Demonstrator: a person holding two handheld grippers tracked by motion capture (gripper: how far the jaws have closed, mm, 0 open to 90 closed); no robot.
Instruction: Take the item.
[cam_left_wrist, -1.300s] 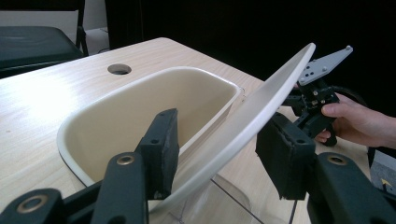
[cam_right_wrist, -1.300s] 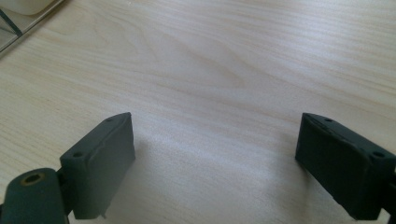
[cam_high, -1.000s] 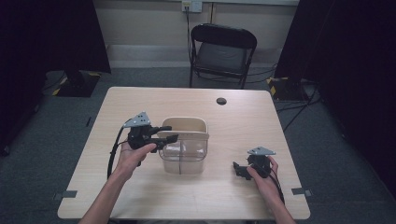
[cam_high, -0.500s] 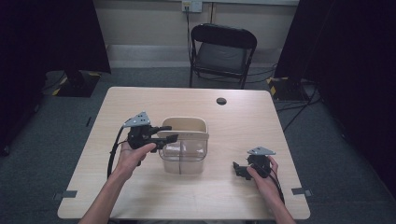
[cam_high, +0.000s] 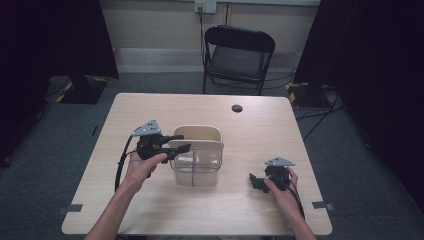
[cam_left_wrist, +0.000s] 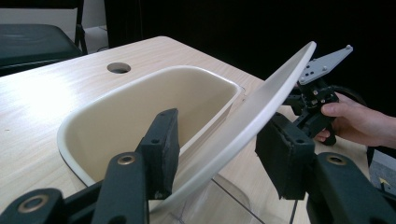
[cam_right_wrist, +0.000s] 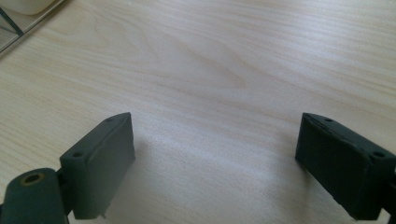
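Wooden table (cam_high: 150, 210), grey floor; chair (cam_high: 239, 55) beyond. Bin (cam_high: 197, 160) centre: left gripper (cam_high: 182, 142) straddling its tilted lid (cam_left_wrist: 252, 116), contact unclear. Right gripper (cam_high: 256, 181) beside bin, jaws wide.

Container (cam_high: 196, 157) at the middle of the table (cam_high: 150, 210), slightly nearer the person's edge. Left gripper (cam_high: 181, 142) just left of it, reaching over its left rim, jaws either side of the raised flap (cam_left_wrist: 261, 116) that slants above the opening. Right gripper (cam_high: 256, 182) well to the right, resting on the tabletop near the front right corner, apart from the container. Small round hole (cam_high: 237, 108) in the tabletop behind the container, toward the far edge. Chair (cam_high: 239, 52) on the floor beyond the table's far side, right of centre
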